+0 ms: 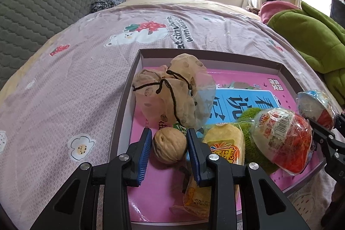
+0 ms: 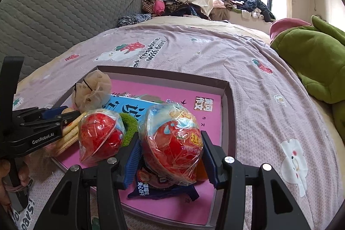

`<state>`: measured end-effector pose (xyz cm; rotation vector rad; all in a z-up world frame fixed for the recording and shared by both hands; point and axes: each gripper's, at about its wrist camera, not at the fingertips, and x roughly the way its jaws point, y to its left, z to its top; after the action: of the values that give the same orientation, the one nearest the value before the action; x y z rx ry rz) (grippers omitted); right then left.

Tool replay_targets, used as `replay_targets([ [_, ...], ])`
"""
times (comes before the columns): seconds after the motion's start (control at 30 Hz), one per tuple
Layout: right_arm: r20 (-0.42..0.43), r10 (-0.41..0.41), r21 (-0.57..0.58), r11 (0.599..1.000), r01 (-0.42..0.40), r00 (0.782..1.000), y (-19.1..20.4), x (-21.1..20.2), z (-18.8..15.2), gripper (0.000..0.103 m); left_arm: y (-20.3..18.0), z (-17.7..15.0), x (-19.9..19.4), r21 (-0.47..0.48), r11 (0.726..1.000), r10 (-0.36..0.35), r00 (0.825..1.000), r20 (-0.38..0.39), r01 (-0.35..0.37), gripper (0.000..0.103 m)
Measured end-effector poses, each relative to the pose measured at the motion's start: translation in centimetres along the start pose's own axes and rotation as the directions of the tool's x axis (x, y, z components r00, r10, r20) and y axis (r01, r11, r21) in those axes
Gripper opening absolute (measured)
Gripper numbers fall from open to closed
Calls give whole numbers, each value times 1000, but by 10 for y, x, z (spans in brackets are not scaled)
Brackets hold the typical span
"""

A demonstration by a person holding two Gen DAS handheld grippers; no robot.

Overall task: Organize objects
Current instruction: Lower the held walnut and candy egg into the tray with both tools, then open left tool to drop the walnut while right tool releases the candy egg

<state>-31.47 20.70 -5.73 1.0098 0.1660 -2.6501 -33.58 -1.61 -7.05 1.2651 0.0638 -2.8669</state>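
Black two-finger left gripper (image 1: 167, 151) with blue ribbed pads fills the near edge of the left view, its jaws spread around a tan, wrinkled round walnut (image 1: 169, 146) that sits between them; whether the pads touch the shell cannot be told. That nut lies on the pink lining of a shallow grey-rimmed cardboard box (image 1: 129, 77) resting on a pink printed bedspread (image 1: 64, 83). It looks light, hard and rounded, likely to roll, so a hold across its widest part seems safest; its seam runs roughly upright and it has no clear long axis. Just beyond it sit beige mesh drawstring pouches (image 1: 172, 89), with a yellow wrapped snack (image 1: 224, 143) to its right. On the other side, the black right gripper (image 2: 170, 156) has its jaws against the sides of a red and white dome-shaped jelly cup in crinkled clear plastic wrap (image 2: 172, 141), seemingly pinching it. This cup probably feels light, slippery and easily dented, its wide flat face tilted toward the window and its red dome toward the camera. Beside it, a second similar wrapped cup (image 2: 100, 137) lies in the box
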Motion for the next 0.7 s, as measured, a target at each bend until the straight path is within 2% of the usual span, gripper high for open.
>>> replay_targets([
  [0.03,-1,0,1,1000,0,1000,0,0,0,53,0,0,-1,1,1000,-1,1000,1,1,37],
  [0.17,-4,24,20,1000,-24,1000,-2,-1,1,53,0,0,-7,0,1000,-5,1000,14,5,58],
  [0.5,8,21,31,999,-21,1000,0,-7,5,58,-9,1,-30,23,1000,-14,998,56,13,73],
  [0.7,32,13,49,999,-15,999,-2,-22,10,58,-13,0,-49,28,1000,-13,997,76,11,75],
])
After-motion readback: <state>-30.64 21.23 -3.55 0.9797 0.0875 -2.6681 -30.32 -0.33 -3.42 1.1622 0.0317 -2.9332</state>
